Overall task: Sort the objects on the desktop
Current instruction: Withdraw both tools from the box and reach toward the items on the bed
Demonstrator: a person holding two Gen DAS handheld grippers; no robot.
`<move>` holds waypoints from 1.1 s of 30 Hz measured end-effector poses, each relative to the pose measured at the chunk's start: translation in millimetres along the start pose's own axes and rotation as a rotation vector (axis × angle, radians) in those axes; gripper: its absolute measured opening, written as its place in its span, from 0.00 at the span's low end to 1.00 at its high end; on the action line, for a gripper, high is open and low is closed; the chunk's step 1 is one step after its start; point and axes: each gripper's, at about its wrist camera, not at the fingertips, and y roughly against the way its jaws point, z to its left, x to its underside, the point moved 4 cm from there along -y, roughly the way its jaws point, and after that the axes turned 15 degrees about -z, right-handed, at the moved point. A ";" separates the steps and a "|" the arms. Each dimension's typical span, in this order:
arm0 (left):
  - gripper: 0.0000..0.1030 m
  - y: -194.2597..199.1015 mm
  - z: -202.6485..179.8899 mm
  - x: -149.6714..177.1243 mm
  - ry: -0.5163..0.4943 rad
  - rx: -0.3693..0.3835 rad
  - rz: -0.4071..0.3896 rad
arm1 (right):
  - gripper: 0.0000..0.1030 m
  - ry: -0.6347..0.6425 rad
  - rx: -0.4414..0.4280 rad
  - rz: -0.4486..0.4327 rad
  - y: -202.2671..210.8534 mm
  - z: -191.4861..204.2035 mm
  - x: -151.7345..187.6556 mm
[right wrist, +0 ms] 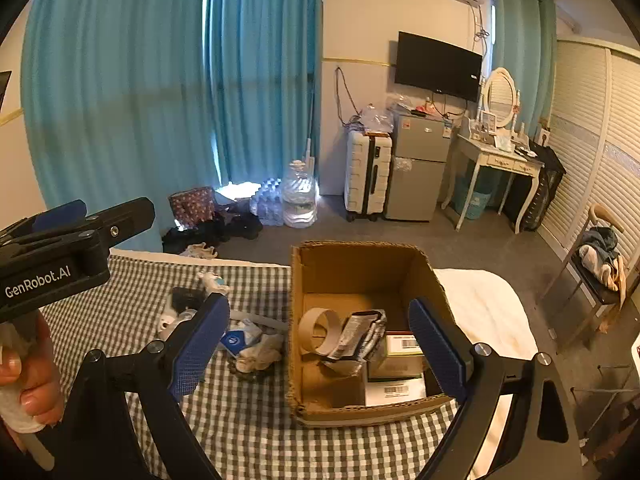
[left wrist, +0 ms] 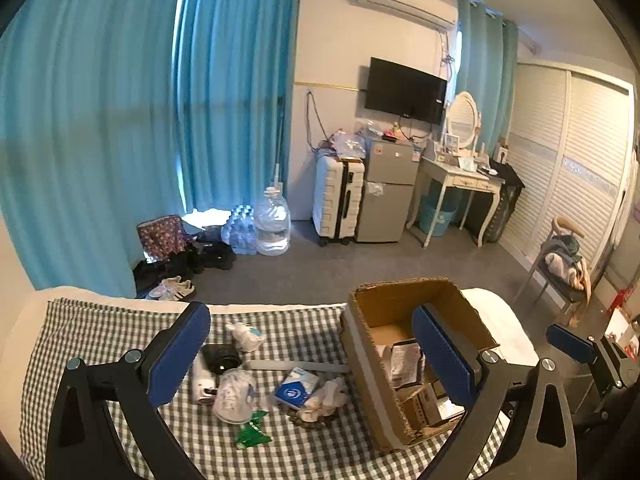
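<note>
My left gripper (left wrist: 312,356) hangs open above the checked cloth (left wrist: 120,332), with nothing between its blue pads (left wrist: 180,356). Under it lie loose items: a black case (left wrist: 220,356), a white cylinder (left wrist: 202,380), a clear plastic bag (left wrist: 234,396), a blue-and-white packet (left wrist: 296,390), a white cloth (left wrist: 330,396) and a green packet (left wrist: 250,434). My right gripper (right wrist: 318,348) is open too, over the near left part of the cardboard box (right wrist: 360,272). The box holds a tape roll (right wrist: 320,330), a foil packet (right wrist: 356,340) and small cartons (right wrist: 400,364).
The cloth covers a bed whose white edge (right wrist: 488,308) shows right of the box. A hand (right wrist: 28,380) holds the left gripper's handle at the right wrist view's left edge. Beyond the bed are shoes, water bottles (left wrist: 272,224), a suitcase (left wrist: 338,196) and a chair (left wrist: 564,264).
</note>
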 end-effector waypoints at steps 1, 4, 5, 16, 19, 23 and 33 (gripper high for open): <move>1.00 2.7 4.1 -1.1 0.002 -0.007 -0.002 | 0.89 0.003 -0.004 -0.003 1.6 4.2 -1.5; 1.00 11.9 17.5 -3.3 0.006 -0.025 -0.008 | 0.89 0.008 -0.018 -0.010 5.4 16.1 -4.7; 1.00 15.8 23.7 -3.8 0.008 -0.032 -0.011 | 0.89 0.010 -0.023 -0.015 6.9 20.6 -6.5; 1.00 45.9 74.1 -10.3 0.024 -0.119 -0.031 | 0.91 0.029 -0.075 -0.049 17.3 63.9 -18.0; 1.00 52.1 86.6 -9.4 0.023 -0.143 -0.033 | 0.93 0.031 -0.087 -0.058 18.8 73.5 -20.1; 1.00 58.2 106.8 -7.5 0.018 -0.175 -0.031 | 0.93 0.032 -0.106 -0.061 16.7 88.7 -20.7; 1.00 59.0 160.4 2.9 0.008 -0.252 0.001 | 1.00 0.026 -0.146 -0.042 0.1 113.0 -10.8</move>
